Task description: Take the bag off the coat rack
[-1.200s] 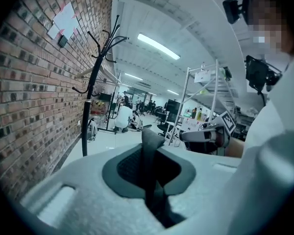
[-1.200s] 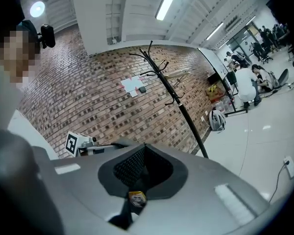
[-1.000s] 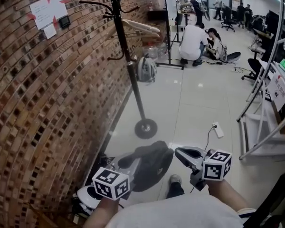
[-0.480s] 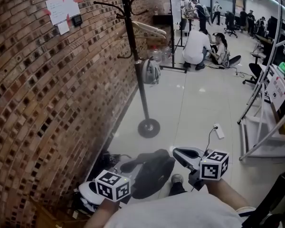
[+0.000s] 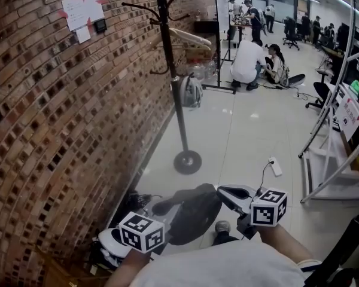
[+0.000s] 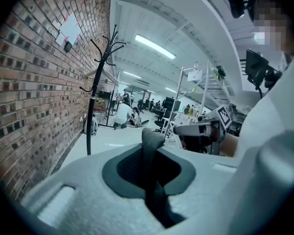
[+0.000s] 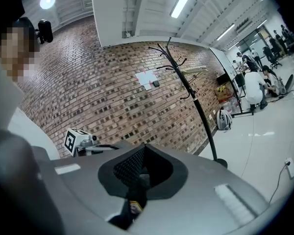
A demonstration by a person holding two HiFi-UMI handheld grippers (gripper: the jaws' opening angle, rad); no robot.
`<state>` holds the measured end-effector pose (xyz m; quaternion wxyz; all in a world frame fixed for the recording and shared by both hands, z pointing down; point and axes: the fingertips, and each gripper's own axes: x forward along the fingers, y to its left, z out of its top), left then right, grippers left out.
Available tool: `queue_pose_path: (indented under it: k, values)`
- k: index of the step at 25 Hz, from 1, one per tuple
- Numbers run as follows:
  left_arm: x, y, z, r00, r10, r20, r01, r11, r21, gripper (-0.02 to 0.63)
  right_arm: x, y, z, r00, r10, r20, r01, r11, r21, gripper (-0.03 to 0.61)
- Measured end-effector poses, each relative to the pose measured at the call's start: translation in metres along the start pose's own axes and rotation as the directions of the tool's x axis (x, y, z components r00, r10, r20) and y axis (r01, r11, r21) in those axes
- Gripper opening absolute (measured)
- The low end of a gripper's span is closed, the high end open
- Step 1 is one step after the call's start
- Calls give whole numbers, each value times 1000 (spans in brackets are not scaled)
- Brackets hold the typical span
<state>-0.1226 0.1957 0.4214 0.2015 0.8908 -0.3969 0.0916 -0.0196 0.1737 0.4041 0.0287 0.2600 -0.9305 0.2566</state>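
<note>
At the lower left of the head view, the left hand-held gripper (image 5: pixel 158 208) was almost shut, its jaws pinching a dark strap (image 6: pixel 151 146) of the black bag (image 5: pixel 194 214). The bag hung at the lower middle of the frame, between the two tools. It was off the coat rack (image 5: pixel 181 124), which stood well apart at the upper middle, near the brick wall (image 5: pixel 60 130). At the lower right, the right hand-held gripper (image 5: pixel 224 192) had its jaws together, with its tip just beside the bag and nothing clearly between them.

Black bag (image 5: pixel 194 211), black coat rack (image 5: pixel 178 100), red-brown brick wall (image 5: pixel 60 130)
</note>
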Motion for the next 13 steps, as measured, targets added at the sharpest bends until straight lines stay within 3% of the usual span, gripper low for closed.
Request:
queue_pose_path:
  k: [13]
  values:
    - [17, 16, 3, 1000, 19, -21, -19, 1000, 8, 25, 11, -17, 2, 1000, 5, -21, -5, 1000, 1, 0]
